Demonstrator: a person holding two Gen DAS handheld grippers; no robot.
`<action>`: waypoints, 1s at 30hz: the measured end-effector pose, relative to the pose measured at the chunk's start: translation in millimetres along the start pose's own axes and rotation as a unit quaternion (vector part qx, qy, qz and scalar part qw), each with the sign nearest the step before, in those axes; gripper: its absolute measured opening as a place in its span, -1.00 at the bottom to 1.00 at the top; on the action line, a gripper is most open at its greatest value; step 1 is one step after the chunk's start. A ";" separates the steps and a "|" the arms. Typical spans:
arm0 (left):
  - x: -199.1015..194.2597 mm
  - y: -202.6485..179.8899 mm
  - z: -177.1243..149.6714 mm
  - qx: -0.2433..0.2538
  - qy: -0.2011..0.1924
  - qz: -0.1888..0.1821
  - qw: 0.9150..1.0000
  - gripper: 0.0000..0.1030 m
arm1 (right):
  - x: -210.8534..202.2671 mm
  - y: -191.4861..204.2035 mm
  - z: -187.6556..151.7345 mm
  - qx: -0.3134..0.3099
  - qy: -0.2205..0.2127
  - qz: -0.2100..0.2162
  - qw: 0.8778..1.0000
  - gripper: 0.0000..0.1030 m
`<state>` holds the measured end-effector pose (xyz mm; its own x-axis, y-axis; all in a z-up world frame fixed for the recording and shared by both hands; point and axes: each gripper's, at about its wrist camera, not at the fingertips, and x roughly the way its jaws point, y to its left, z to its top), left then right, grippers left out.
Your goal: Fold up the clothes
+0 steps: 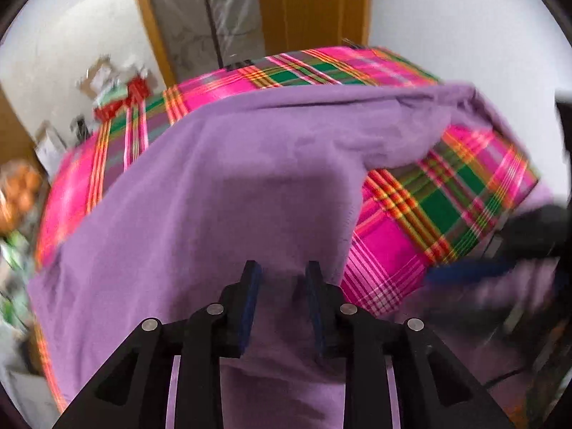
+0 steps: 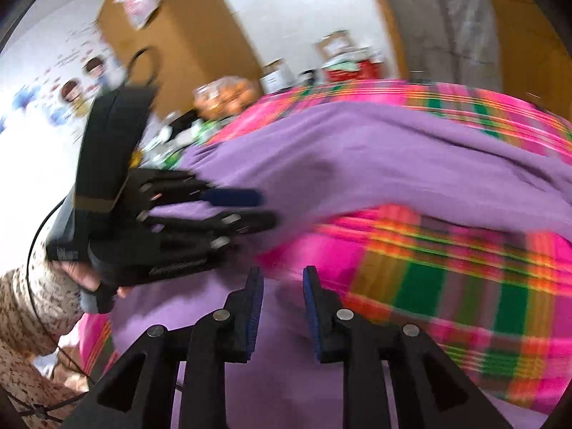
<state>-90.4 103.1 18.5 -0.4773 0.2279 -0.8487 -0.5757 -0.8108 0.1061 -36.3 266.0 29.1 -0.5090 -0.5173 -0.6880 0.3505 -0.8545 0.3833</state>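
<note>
Nearest the left wrist camera, the left claw stands partly open over the purple garment, its blue pads apart with cloth lying under and between them but not pinched, and the right claw is likewise partly open just above a near fold of the same garment, gripping nothing. The garment spreads away from both claws across a pink, green and orange plaid cloth covering the surface beneath. Farther off stand a wooden door and blurred boxes by the wall
</note>
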 end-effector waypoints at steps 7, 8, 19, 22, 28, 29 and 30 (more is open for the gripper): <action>4.8 -14.1 2.9 0.017 0.011 0.016 1.000 -0.46 | -53.2 -81.8 -12.5 0.099 -0.051 -0.109 0.988 -0.47; 3.7 -15.1 3.3 0.020 0.010 0.016 1.000 -0.46 | -58.7 -93.5 -14.2 0.115 -0.057 -0.125 0.984 -0.46; 11.7 -21.7 13.6 0.008 0.016 0.028 0.999 -0.45 | -84.7 -179.9 -27.9 0.231 -0.097 -0.188 0.950 -0.20; 13.4 -25.3 15.7 0.007 0.020 0.039 0.999 -0.45 | -88.3 -193.1 -24.6 0.248 -0.114 -0.186 0.944 -0.06; 6.1 -43.2 9.8 0.042 0.019 0.036 0.998 -0.39 | -97.2 -221.6 -11.7 0.276 -0.128 -0.204 0.930 -0.01; 7.8 -43.0 9.4 0.040 0.019 0.038 0.998 -0.38 | -97.7 -225.5 -8.5 0.280 -0.129 -0.208 0.928 -0.01; 9.4 -42.4 9.3 0.038 0.020 0.039 0.998 -0.35 | -98.4 -229.6 -5.1 0.283 -0.131 -0.215 0.925 0.00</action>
<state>-76.7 144.6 10.9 -0.4964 0.1420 -0.8564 -0.5868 -0.7819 0.2104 -62.6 513.4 5.7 -0.7056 -0.0541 -0.7065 -0.3585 -0.8328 0.4218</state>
